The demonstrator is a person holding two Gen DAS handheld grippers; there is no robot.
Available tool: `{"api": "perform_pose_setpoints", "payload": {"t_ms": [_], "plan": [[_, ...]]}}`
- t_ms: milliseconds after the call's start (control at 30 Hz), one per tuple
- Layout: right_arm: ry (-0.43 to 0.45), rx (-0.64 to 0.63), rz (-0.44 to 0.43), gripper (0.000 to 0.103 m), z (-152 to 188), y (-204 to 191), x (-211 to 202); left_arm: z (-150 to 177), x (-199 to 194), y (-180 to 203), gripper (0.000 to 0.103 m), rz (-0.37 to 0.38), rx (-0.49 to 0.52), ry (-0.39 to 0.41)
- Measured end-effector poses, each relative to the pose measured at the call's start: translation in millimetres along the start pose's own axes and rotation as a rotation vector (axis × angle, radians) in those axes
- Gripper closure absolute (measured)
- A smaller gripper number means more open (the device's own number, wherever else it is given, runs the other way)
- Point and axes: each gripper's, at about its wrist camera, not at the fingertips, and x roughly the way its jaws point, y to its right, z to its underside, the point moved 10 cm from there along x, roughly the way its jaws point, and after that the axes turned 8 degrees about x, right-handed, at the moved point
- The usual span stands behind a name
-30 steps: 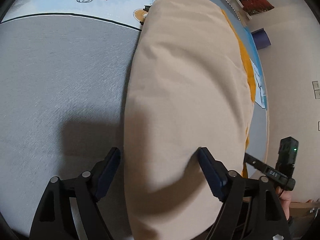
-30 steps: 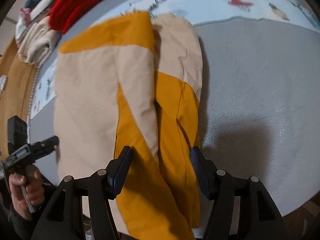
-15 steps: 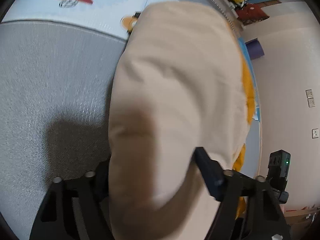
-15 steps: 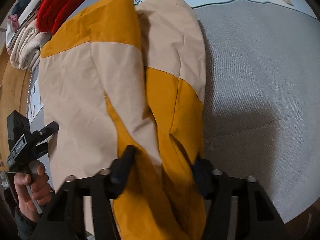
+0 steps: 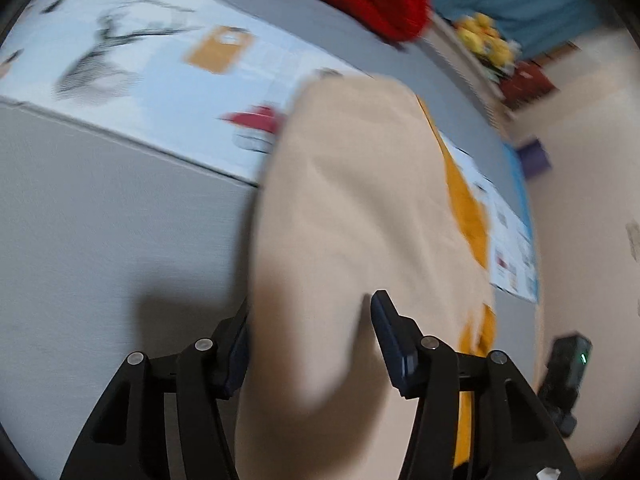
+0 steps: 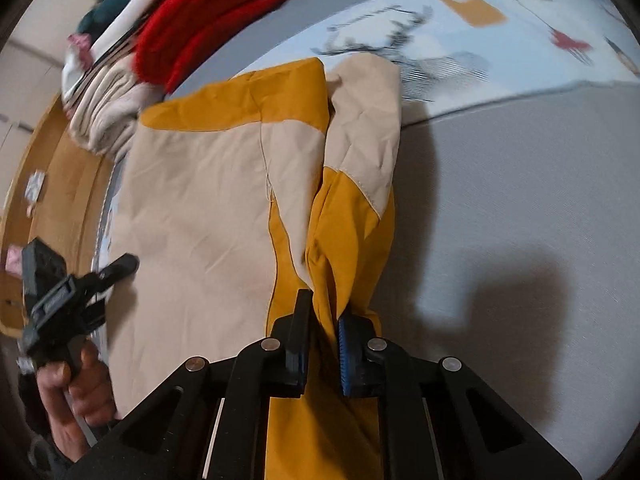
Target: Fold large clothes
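Observation:
A large beige and mustard-yellow garment (image 6: 200, 216) lies on the grey bed cover (image 6: 520, 220). My right gripper (image 6: 323, 320) is shut on a bunched mustard fold of the garment near its lower edge. In the left wrist view the beige side of the garment (image 5: 360, 208) fills the middle, blurred. My left gripper (image 5: 310, 332) has its jaws apart on either side of the beige cloth, not closed on it. The left gripper also shows in the right wrist view (image 6: 68, 300), held in a hand at the garment's left edge.
A red knitted item (image 6: 212, 12) and a stack of folded clothes (image 6: 104, 100) lie at the far side of the bed. A pale blue printed sheet (image 5: 160, 80) covers the far part. A wooden floor (image 6: 52, 200) lies beyond the left edge.
My right gripper has closed on the mustard fold, having been open a second ago. The left wrist view has swung up and blurred; its jaws have narrowed but stay apart around the beige cloth.

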Motion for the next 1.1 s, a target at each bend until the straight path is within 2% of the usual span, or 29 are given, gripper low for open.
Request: {"api": "perform_pose_setpoints", "payload": {"t_ms": [67, 133, 200, 233, 267, 333, 367, 433, 500, 567, 633, 667, 767, 800, 900, 933, 1000, 1067, 1100], "plan": [[-0.010, -0.042, 0.046, 0.090, 4.7, -1.4, 1.2, -3.6, -19.5, -12.1, 0.052, 0.000, 0.002, 0.038], [0.003, -0.074, 0.103, 0.090, 9.6, -1.3, -1.6, 1.0, -40.6, -6.9, 0.050, 0.020, 0.059, 0.051], [0.042, -0.062, 0.184, 0.086, 10.0, 12.3, -12.8, 17.7, -45.5, 5.2, 0.047, 0.019, 0.156, 0.004], [0.058, -0.046, 0.196, 0.085, 9.9, 23.7, -24.7, 34.3, -41.0, 5.9, 0.045, -0.001, 0.215, -0.053], [0.077, -0.023, 0.173, 0.085, 11.1, 23.9, -33.0, 57.2, -29.7, 4.0, 0.044, -0.046, 0.282, -0.137], [0.105, -0.025, 0.090, 0.085, 17.8, 11.7, -49.6, 89.0, -10.7, -13.1, 0.043, -0.166, 0.352, -0.246], [0.105, -0.054, 0.061, 0.085, 24.8, 3.2, -56.0, 96.6, -1.4, -14.2, 0.039, -0.211, 0.364, -0.259], [0.060, -0.127, 0.059, 0.081, 44.4, -8.9, -54.2, 105.4, -5.0, -20.5, 0.039, -0.239, 0.344, -0.227], [-0.040, -0.224, 0.192, 0.073, 76.1, 1.4, -38.4, 112.3, -18.9, -19.0, 0.039, -0.236, 0.335, -0.194], [-0.149, -0.298, 0.453, 0.071, 114.0, 43.3, -22.4, 117.7, -36.5, -15.4, 0.039, -0.270, 0.369, -0.150], [-0.155, -0.296, 0.618, 0.071, 127.9, 73.0, -25.3, 127.0, -59.6, -13.1, 0.037, -0.329, 0.414, -0.078], [-0.105, -0.279, 0.654, 0.071, 131.2, 81.0, -33.7, 137.3, -75.1, -8.8, 0.033, -0.333, 0.434, -0.030], [0.073, -0.168, 0.536, 0.071, 142.5, 75.5, -67.3, 169.5, -106.7, 0.6, 0.021, -0.322, 0.462, 0.073], [0.117, -0.158, 0.509, 0.071, 146.4, 70.8, -77.4, 176.7, -113.0, 1.9, 0.020, -0.328, 0.469, 0.091], [0.299, -0.235, 0.422, 0.066, 164.3, 30.1, -125.2, 198.6, -141.8, 22.1, 0.020, -0.311, 0.487, 0.171], [0.359, -0.281, 0.415, 0.060, 172.6, 15.5, -141.9, 204.9, -150.9, 29.7, 0.018, -0.303, 0.490, 0.208], [0.475, -0.353, 0.409, 0.024, 191.8, -8.4, -170.0, 213.3, -167.3, 44.7, 0.015, -0.298, 0.481, 0.277], [0.584, -0.382, 0.400, 0.015, 217.4, -32.6, -201.5, 226.7, -181.6, 55.7, 0.015, -0.297, 0.445, 0.328], [0.602, -0.382, 0.384, 0.014, 222.1, -39.5, -205.9, 233.7, -185.0, 61.2, 0.015, -0.275, 0.427, 0.334]]}}
